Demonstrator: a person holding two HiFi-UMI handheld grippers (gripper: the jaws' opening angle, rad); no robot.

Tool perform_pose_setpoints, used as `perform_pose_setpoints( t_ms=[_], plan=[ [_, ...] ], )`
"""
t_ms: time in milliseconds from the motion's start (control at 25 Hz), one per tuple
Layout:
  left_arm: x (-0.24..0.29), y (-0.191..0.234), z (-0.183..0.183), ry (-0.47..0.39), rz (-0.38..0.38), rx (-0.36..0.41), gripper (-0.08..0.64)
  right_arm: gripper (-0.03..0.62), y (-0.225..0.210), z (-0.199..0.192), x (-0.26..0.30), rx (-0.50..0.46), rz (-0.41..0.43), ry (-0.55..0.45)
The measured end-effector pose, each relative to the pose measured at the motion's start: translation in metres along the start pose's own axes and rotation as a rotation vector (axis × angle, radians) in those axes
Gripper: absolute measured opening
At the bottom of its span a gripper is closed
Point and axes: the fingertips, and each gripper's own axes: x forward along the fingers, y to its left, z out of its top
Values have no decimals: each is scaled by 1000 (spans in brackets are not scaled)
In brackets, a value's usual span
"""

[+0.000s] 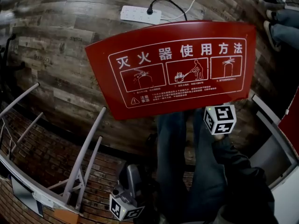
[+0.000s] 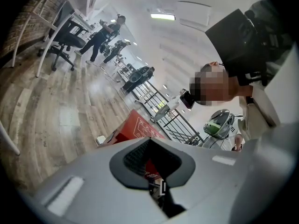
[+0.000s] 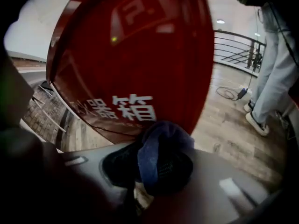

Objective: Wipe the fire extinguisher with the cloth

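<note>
A red fire extinguisher box (image 1: 182,64) with white Chinese instructions on its top panel fills the middle of the head view. No extinguisher itself shows. In the right gripper view the box's red front (image 3: 140,55) stands just beyond my right gripper (image 3: 156,167), which is shut on a bunched blue cloth (image 3: 161,148). Its marker cube (image 1: 219,119) sits just below the panel's near edge. My left gripper (image 1: 133,171) hangs low at the left, apart from the box, its jaws together with nothing in them. Past my left gripper (image 2: 152,164) a corner of the box (image 2: 135,127) appears.
A white power strip (image 1: 140,14) with a black cable lies on the wooden floor beyond the box. White metal rails (image 1: 84,153) over a brick ledge stand at the left. A bystander's legs (image 3: 271,78) are to the right. Office chairs (image 2: 63,43) stand far off.
</note>
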Motion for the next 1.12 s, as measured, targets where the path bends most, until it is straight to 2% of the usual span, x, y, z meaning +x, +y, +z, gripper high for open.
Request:
perform_pose_setpoints(
  t_ms=[40, 120, 240, 320, 440, 520, 600, 720, 800, 880, 960, 1040, 1120],
  plan=[
    [1, -1, -2, 2, -1, -4, 2, 51, 21, 0, 6, 3, 44, 0],
    [3, -4, -4, 6, -1, -6, 2, 51, 88, 6, 15, -42, 198, -23],
    [3, -4, 0, 6, 1, 10, 2, 51, 207, 31, 3, -253, 490, -105],
    [3, -2, 4, -1, 9, 20, 2, 51, 244, 44, -11, -306, 583, -145],
    [1, -3, 12, -15, 15, 26, 2, 51, 225, 44, -16, -228, 568, -145],
    [1, -5, 14, -25, 12, 22, 2, 51, 179, 38, -18, -177, 481, -132],
    [4, -8, 15, -34, 3, 16, 2, 51, 121, 40, -32, -134, 358, -149],
    [6, -10, 12, -35, -3, 9, 2, 51, 43, 45, -68, -169, 193, -140],
    [8, -12, 7, -29, -3, 5, 2, 51, 16, 48, -87, -215, 148, -127],
    [11, -16, 3, -21, -7, 4, 2, 51, 16, 50, -91, -214, 166, -125],
    [15, -21, -1, -13, -13, 6, 2, 51, 35, 53, -83, -195, 216, -129],
    [20, -27, -5, -5, -19, 9, 2, 51, 78, 56, -75, -207, 326, -142],
    [25, -32, -7, 0, -24, 15, 2, 51, 133, 60, -76, -258, 475, -148]
  ],
)
